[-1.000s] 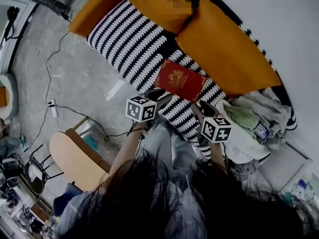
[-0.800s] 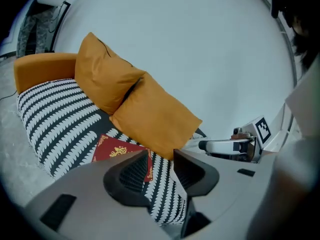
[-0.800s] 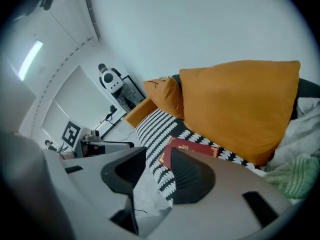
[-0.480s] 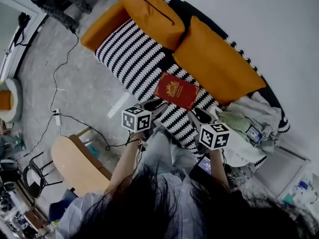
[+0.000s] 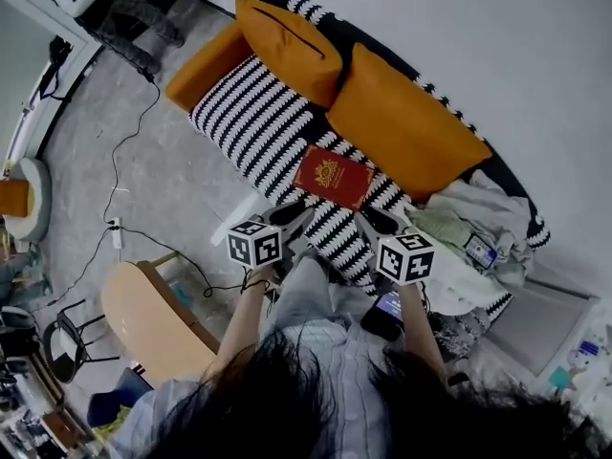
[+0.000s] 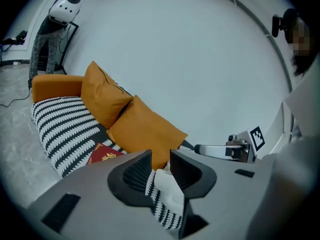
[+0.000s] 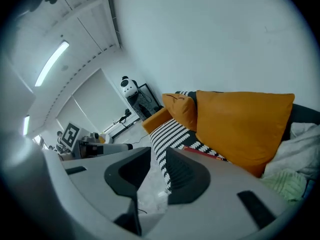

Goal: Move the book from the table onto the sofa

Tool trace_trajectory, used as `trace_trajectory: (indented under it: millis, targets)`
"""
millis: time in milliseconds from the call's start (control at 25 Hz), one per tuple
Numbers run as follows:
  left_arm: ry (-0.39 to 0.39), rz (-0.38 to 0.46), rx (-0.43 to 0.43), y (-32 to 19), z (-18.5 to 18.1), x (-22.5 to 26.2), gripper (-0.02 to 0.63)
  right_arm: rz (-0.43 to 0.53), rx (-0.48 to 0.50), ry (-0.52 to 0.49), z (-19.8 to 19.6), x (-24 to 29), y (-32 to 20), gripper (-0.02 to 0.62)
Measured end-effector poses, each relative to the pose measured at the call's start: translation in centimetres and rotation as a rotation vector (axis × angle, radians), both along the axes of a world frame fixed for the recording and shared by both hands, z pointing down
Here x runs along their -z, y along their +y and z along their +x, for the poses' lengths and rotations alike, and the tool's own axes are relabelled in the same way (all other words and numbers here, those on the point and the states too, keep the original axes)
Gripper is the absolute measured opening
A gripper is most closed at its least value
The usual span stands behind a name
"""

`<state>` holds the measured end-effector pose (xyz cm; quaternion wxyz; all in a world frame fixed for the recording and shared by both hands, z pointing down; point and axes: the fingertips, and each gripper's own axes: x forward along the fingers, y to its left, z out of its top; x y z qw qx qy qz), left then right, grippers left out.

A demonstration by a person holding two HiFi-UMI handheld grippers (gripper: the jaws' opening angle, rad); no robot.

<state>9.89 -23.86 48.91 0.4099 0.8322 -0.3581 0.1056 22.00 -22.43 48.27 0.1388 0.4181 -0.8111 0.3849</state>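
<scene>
Looks finished: book [image 5: 333,176] flat on the striped seat of the sofa [image 5: 253,122], just in front of the orange cushions [image 5: 402,127], touched by neither gripper. Left gripper [image 6: 161,165] and right gripper [image 7: 158,170] both empty, jaws narrowly apart after just closing, nothing between them. Left to do, at most, drawing clear.

A plump orange fabric cushion [image 5: 285,46] sits at the far side, in front of the plain white wall [image 5: 497,36]. A second, wider orange cushion [image 5: 402,127] touches it on the right. Farther right lies a heap of pale crumpled cloth [image 5: 464,220]. On the left, a thin black cable [image 5: 114,185] snakes across the grey speckled floor [image 5: 172,170] to a white power strip [image 5: 117,232]. A black metal-framed chair [image 5: 67,331] stands at the near left.
</scene>
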Motion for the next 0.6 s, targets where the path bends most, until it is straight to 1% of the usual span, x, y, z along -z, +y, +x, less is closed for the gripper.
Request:
trace_trajectory:
  millis: [240, 360, 600]
  targets:
    - [-0.002, 0.042, 0.010, 4.2, 1.1, 2.1, 0.115, 0.048, 0.053, 0.011, -0.3, 1.4, 3.3, 0.091]
    - [0.006, 0.057, 0.040, 5.9, 1.1, 3.1, 0.109, 0.068, 0.066, 0.012, -0.2, 2.2, 4.8, 0.074]
    - [0.053, 0.097, 0.106, 9.2, 1.4, 5.1, 0.109, 0.088, 0.103, 0.004, -0.4, 2.9, 7.8, 0.072]
